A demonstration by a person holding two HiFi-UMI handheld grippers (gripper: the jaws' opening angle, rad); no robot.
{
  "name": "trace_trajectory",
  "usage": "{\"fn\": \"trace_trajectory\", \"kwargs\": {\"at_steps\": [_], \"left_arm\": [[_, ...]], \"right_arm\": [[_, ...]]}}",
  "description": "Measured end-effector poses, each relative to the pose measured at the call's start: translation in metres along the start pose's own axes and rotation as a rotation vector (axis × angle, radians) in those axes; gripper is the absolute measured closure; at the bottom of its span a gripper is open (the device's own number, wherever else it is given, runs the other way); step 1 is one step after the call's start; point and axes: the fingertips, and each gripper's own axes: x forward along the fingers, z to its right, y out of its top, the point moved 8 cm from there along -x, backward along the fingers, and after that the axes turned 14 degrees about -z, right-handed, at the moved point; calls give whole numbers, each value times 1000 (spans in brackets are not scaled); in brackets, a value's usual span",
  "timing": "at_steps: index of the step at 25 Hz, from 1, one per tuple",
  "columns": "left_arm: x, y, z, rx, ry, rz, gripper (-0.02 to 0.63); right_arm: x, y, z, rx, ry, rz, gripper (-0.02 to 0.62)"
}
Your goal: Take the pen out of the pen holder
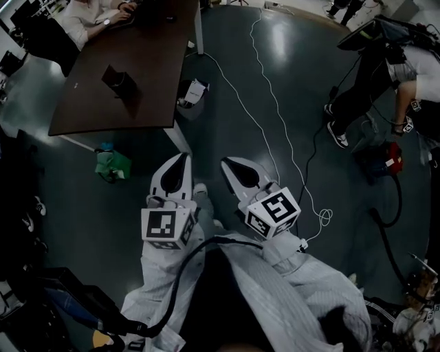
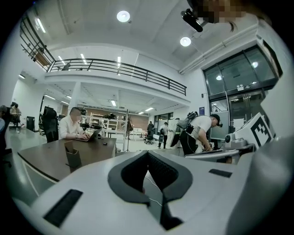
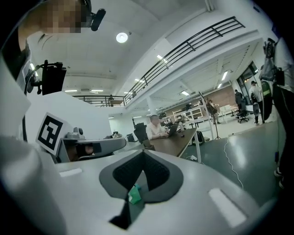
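Observation:
The dark pen holder [image 1: 118, 81] stands upright on a brown table [image 1: 137, 41] at the upper left of the head view. In the left gripper view the pen holder [image 2: 72, 157] is far off on that table [image 2: 41, 160], left of the jaws. No pen can be made out in it. My left gripper [image 1: 181, 158] and right gripper [image 1: 225, 163] hang side by side over the dark floor, well short of the table, pointing roughly level. Both are shut and hold nothing, as the left gripper [image 2: 148, 154] and the right gripper [image 3: 143, 154] show in their own views.
A person [image 1: 89, 17] works at a laptop at the table's far end. A green bag [image 1: 112, 165] and a small bin [image 1: 192, 93] sit on the floor by the table leg. A white cable [image 1: 275, 117] crosses the floor. Another person [image 1: 385, 75] bends over equipment at right.

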Motion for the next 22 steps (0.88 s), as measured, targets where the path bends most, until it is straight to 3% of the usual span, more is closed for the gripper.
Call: {"fn": "trace_trajectory", "kwargs": {"at_steps": [6,14,22], "left_arm": [[81,29,-16,35,-88,-13,601],[202,99,-63,86,-179,9,601],[290,141,-107,96,-145,-1,601]], "right_arm": [[34,20,59,38,-65,10,592],[115,91,143,24,-114,29,592],[184,136,226,36,-94,33,592]]}}
